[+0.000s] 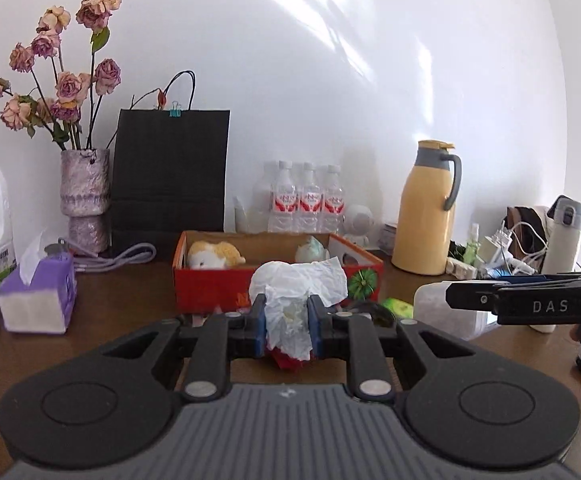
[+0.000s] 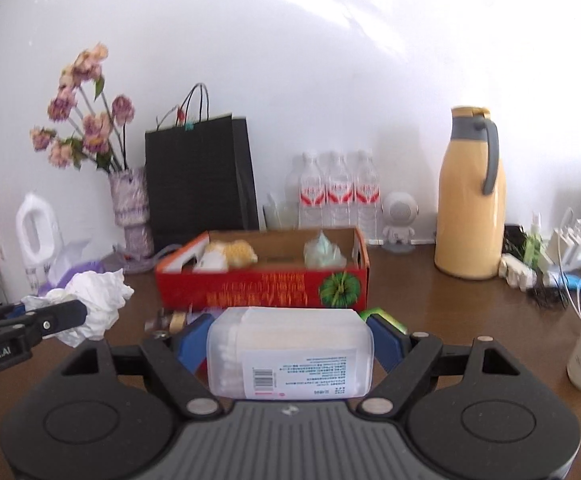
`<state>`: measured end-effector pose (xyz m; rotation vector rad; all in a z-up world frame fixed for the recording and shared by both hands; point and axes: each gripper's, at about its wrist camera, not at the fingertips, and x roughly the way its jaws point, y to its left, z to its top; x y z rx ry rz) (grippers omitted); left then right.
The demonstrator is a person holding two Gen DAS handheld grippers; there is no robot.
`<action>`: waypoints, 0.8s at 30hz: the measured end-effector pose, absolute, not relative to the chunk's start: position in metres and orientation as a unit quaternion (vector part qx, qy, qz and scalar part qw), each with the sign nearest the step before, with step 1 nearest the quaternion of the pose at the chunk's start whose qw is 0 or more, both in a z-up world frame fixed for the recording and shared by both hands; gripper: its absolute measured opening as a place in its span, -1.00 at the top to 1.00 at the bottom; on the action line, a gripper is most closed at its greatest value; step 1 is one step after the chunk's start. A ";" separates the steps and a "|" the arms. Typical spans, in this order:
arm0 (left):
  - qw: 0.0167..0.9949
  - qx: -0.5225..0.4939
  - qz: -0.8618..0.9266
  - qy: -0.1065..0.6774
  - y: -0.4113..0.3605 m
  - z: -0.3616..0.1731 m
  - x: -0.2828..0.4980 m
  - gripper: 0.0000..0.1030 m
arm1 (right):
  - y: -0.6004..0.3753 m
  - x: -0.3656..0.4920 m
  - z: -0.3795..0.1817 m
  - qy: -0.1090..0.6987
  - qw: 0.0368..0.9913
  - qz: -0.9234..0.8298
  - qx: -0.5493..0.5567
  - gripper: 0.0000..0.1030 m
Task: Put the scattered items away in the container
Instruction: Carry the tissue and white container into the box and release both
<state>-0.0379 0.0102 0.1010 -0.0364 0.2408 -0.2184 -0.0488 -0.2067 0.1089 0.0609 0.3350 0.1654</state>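
Note:
A red cardboard box (image 1: 226, 286) stands open on the brown table; it also shows in the right wrist view (image 2: 250, 286). Inside lie a yellow-white plush toy (image 1: 214, 256) and a pale green crumpled item (image 1: 310, 250). My left gripper (image 1: 287, 322) is shut on a crumpled white tissue (image 1: 302, 280), held above the table in front of the box; the tissue also shows in the right wrist view (image 2: 98, 300). My right gripper (image 2: 290, 340) is shut on a clear plastic box of cotton swabs (image 2: 290, 350), in front of the red box.
Behind the box stand a black paper bag (image 1: 170, 176), a vase of dried roses (image 1: 84, 196), water bottles (image 1: 308, 200) and a yellow thermos jug (image 1: 426, 208). A purple tissue pack (image 1: 38, 296) sits left. A green packet (image 2: 382, 316) and small items (image 2: 170, 320) lie before the box. Chargers and cables (image 2: 562, 256) right.

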 end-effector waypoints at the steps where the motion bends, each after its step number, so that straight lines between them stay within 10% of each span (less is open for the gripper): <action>1: 0.987 -0.015 -0.110 0.118 0.011 0.109 -0.021 0.59 | -0.208 -0.034 0.117 0.161 0.983 0.087 0.031 -0.58; 10: 0.969 -0.018 -0.073 0.235 0.003 0.137 0.196 0.58 | -0.204 0.172 0.161 0.223 0.961 0.148 0.065 -0.57; 24: 0.948 0.014 -0.036 0.316 0.004 0.099 0.332 0.57 | -0.143 0.374 0.061 0.383 0.919 0.086 0.018 -0.58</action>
